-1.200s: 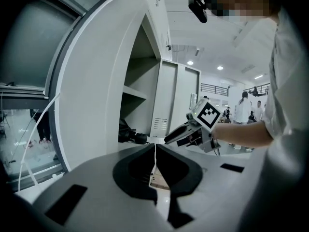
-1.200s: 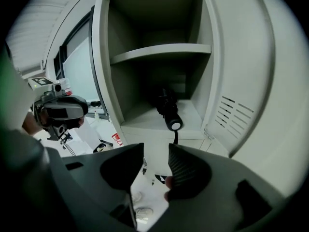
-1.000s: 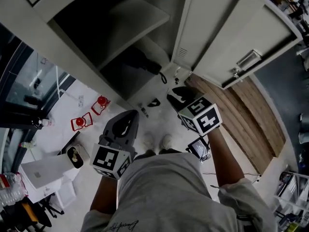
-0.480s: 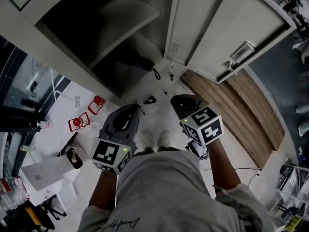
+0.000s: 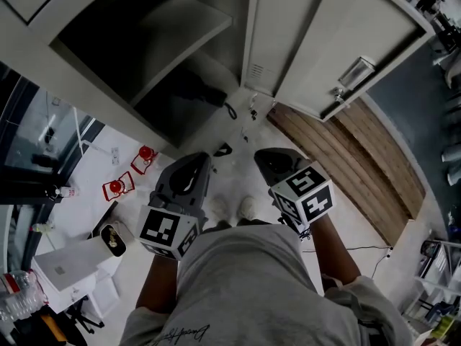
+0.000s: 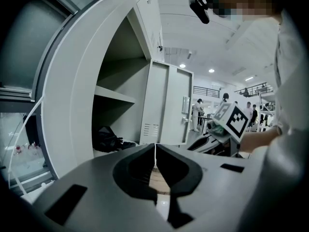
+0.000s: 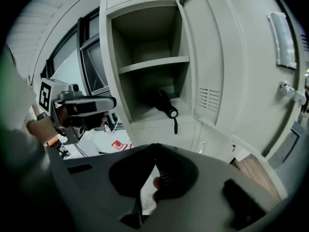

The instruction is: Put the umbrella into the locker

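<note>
My locker (image 7: pixel 112 81) stands open, its door (image 7: pixel 241 81) swung wide to the right. The black umbrella (image 7: pixel 161 100) lies in the lower compartment under the shelf (image 7: pixel 154 64), with its strap hanging over the front edge. I hold both grippers low before it. My left gripper (image 6: pixel 155 146) is closed and empty. My right gripper (image 7: pixel 154 146) has just been closing, its jaws now together on nothing.
</note>
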A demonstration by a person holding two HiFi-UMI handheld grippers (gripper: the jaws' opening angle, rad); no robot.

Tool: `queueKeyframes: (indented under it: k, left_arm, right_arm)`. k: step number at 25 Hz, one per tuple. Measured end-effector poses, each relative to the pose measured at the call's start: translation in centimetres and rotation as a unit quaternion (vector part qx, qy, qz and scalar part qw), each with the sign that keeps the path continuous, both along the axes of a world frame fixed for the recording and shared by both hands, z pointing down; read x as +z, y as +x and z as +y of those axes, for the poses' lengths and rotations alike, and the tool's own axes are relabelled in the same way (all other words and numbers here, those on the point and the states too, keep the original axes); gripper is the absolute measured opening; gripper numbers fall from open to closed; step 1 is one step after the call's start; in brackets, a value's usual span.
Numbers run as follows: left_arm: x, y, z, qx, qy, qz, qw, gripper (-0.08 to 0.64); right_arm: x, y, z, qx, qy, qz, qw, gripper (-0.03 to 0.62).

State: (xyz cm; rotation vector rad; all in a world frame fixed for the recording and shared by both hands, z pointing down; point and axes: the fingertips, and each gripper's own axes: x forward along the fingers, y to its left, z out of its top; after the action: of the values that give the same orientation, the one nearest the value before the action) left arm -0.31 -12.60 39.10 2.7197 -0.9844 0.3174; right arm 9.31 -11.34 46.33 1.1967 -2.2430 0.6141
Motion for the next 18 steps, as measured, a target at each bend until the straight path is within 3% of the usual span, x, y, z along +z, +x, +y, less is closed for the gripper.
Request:
queueKeyframes:
  k: [18]
  left_arm:
    - [0.3, -1.2, -0.3, -0.004, 0.0, -0.009, 1.0, 0.02]
  right_arm:
    - [-0.4, -1.9, -0.6, -0.022, 0.012, -0.012, 1.0, 0.029]
